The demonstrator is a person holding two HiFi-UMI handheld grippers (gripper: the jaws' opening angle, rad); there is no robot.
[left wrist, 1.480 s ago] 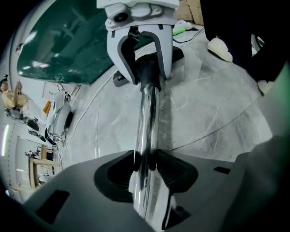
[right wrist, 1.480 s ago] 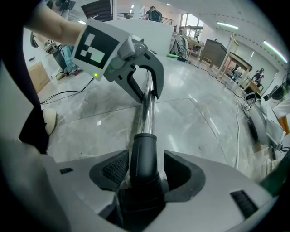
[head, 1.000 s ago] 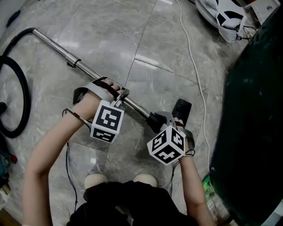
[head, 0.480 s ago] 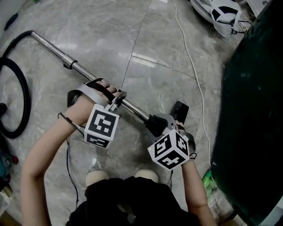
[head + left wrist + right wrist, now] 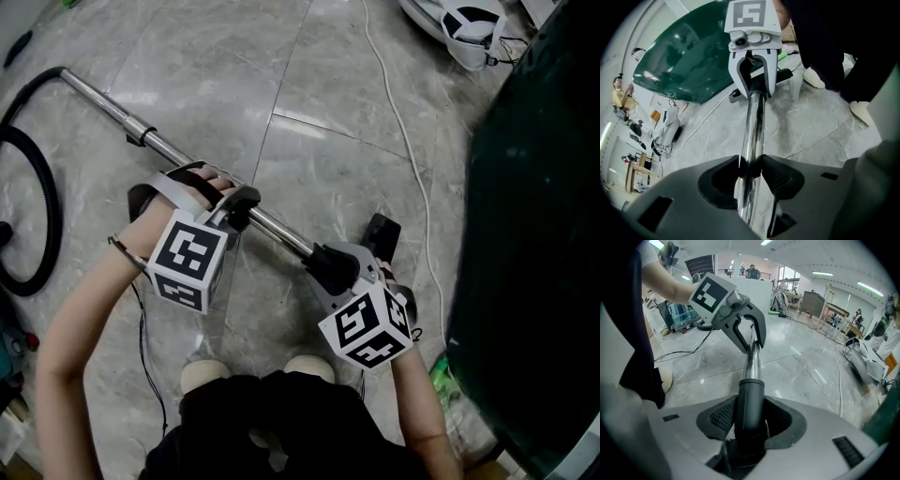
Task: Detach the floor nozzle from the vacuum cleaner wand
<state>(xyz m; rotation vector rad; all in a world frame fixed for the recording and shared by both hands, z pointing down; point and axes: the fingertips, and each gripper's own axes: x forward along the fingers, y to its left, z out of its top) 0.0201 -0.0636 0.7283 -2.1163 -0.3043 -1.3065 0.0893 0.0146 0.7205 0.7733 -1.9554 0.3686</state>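
The chrome wand (image 5: 183, 155) runs from the upper left down to a black neck (image 5: 330, 264), which joins the black floor nozzle (image 5: 385, 234) on the floor. My left gripper (image 5: 239, 208) is shut on the chrome tube (image 5: 754, 122); in the left gripper view the pads of that gripper (image 5: 751, 171) press both sides of it. My right gripper (image 5: 336, 267) is shut on the black neck (image 5: 750, 404), which fills the gap between its jaws (image 5: 750, 420). Each gripper view shows the other gripper farther along the wand.
A black hose (image 5: 37, 169) loops at the far left. A white cable (image 5: 412, 159) crosses the marble floor on the right, beside a big dark green surface (image 5: 534, 234). The person's shoes (image 5: 202, 375) stand just below the grippers.
Both grippers have risen with the wand and the neck still held. The left gripper has shifted left in the head view, and its cube has turned a little.
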